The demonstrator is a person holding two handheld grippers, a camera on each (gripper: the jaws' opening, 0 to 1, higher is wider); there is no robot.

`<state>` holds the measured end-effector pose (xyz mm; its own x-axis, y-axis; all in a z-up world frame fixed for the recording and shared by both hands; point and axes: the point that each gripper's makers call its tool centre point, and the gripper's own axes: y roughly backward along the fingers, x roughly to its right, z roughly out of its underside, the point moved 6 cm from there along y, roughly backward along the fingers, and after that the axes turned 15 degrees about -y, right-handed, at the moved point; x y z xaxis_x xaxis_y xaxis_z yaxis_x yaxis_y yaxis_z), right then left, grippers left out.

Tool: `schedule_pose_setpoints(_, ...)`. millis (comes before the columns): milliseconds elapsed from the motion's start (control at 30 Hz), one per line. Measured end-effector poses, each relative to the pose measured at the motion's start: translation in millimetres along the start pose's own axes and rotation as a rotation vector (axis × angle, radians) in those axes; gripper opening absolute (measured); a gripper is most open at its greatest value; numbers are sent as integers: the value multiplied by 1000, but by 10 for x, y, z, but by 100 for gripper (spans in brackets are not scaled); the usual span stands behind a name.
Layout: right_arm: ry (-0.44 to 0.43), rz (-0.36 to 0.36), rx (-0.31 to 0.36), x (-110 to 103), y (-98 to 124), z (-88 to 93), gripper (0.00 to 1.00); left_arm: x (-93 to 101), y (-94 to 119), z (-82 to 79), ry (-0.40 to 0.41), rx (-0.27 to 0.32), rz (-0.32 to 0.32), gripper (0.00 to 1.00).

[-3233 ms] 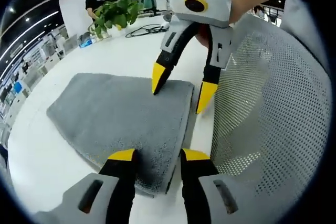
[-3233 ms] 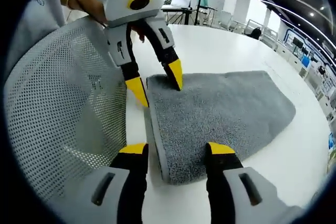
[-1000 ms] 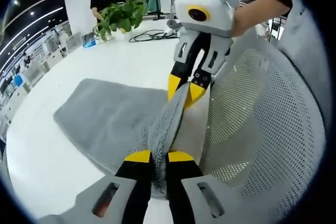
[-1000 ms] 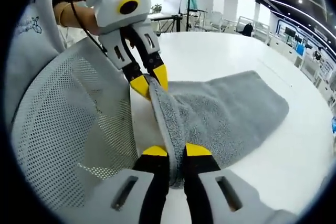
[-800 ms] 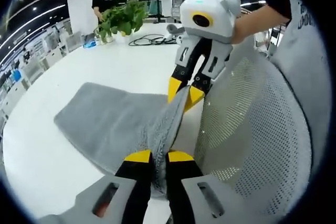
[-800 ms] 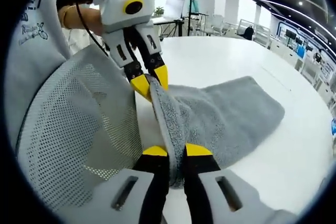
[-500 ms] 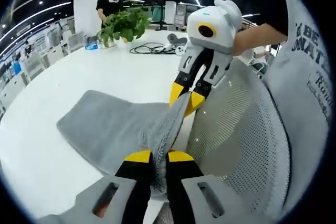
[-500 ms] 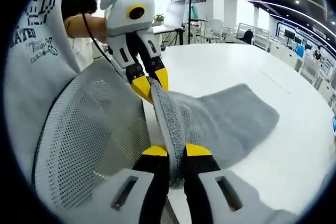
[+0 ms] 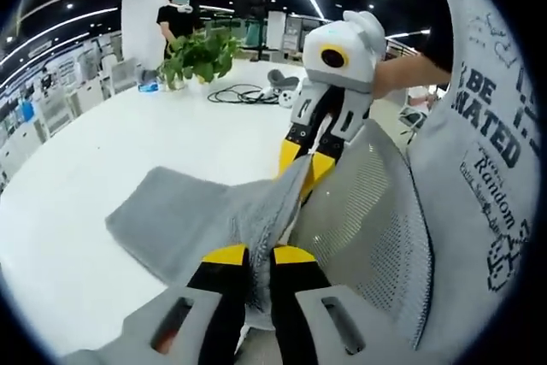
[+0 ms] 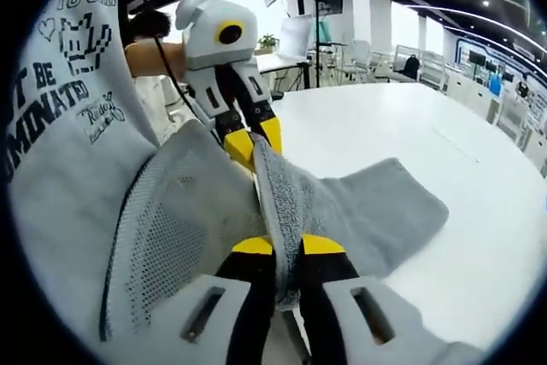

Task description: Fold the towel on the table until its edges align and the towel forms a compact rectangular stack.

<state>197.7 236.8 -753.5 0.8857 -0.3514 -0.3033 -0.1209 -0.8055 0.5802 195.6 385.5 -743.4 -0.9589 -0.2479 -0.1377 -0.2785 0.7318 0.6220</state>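
Fingers [image 9: 224,256] of both grippers are clenched on the towel [image 9: 184,215], whose near edge is lifted above the surface [image 9: 102,151] while its far part lies flat there.

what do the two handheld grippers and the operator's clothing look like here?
Both match: the right gripper and left gripper each have a white rounded housing, black linkage arms and yellow fingertips. Seen up close, each has a grey body with slotted black jaws. A thin black cable runs beside the left one. The person wears a grey shirt with black printed lettering.
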Motion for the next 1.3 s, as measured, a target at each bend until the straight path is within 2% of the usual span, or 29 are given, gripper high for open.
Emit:
schedule_pose_setpoints(100,-12,-2,11,8,32,-42,7,-35,23,-49,28,22,-10,9)
schedule_pose_setpoints(367,-26,10,4,117,54,-151,7,-157,-18,-82,42,35,-22,9)
schedule_pose_setpoints(600,-35,29,13,290,66,-298,7,-366,-35,-117,56,55,-22,9)
schedule_pose_setpoints(800,-120,20,21,489,51,-439,7,-556,-79,-122,88,69,5,9)
schedule_pose_setpoints(1033,-165,4,4,700,-20,-517,8,-788,-150,-72,105,76,34,9)
schedule_pose_setpoints(1200,-217,3,13,894,-108,-547,9,-970,-267,17,178,68,41,9)
schedule_pose_setpoints(1300,-248,0,32,947,-142,-547,10,-1016,-300,50,192,53,36,9)
